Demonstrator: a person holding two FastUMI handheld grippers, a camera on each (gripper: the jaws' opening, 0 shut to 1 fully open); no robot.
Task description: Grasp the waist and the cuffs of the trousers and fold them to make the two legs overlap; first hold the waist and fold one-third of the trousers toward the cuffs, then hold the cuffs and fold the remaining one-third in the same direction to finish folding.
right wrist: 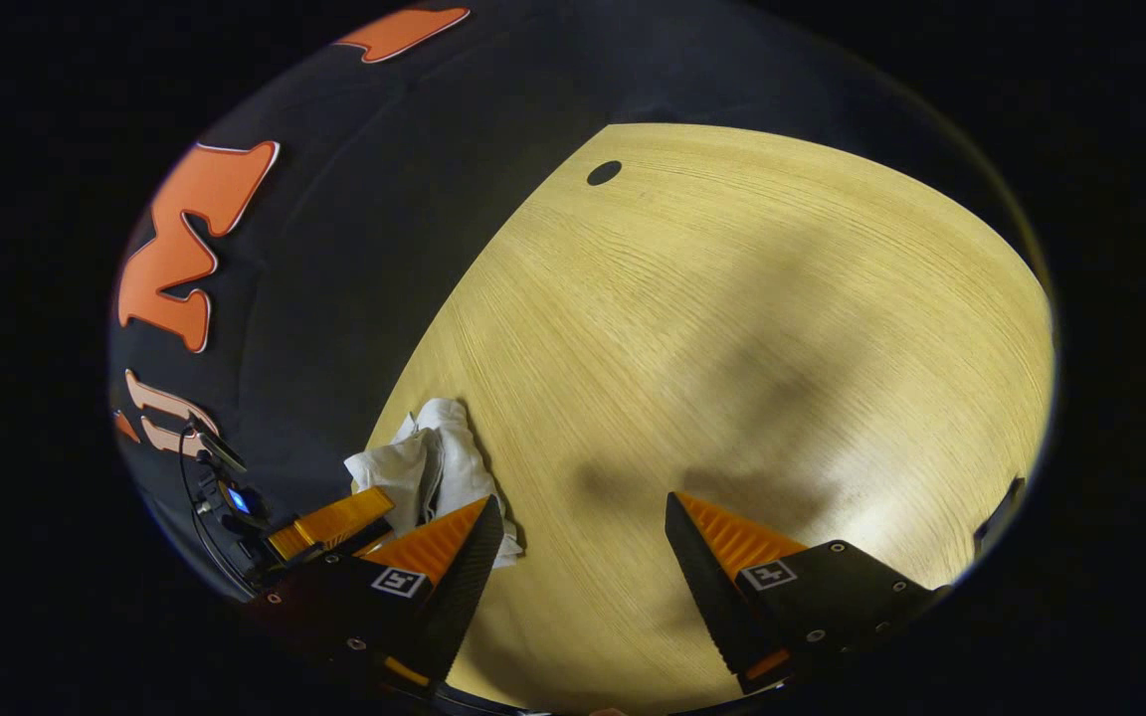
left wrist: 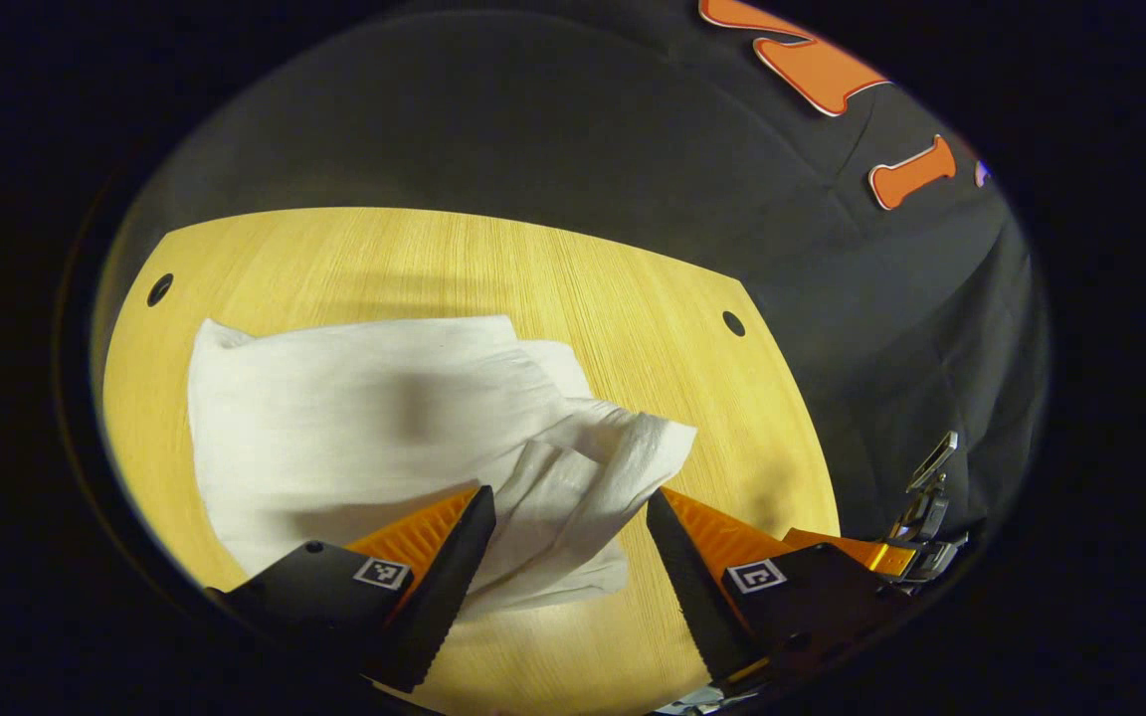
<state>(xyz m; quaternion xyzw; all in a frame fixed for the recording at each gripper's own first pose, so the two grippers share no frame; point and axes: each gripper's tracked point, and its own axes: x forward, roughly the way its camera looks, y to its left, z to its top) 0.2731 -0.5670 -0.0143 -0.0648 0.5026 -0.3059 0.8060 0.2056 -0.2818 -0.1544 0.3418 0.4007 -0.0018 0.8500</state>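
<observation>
Trousers (left wrist: pixel 354 428) lie in a thick white stack on the wooden table (left wrist: pixel 633 298), the bulk to the left and a loose bunched end trailing right, between the spread fingers of my left gripper (left wrist: pixel 568 517), which grips nothing. I judge the folding nearly done, that rumpled end wanting tidying. Farther right in my left gripper view, my right gripper (left wrist: pixel 881 552) waits beside the table edge; in its own view its fingers stand apart over bare wood, the cloth just left. Nothing blocks either claw.
</observation>
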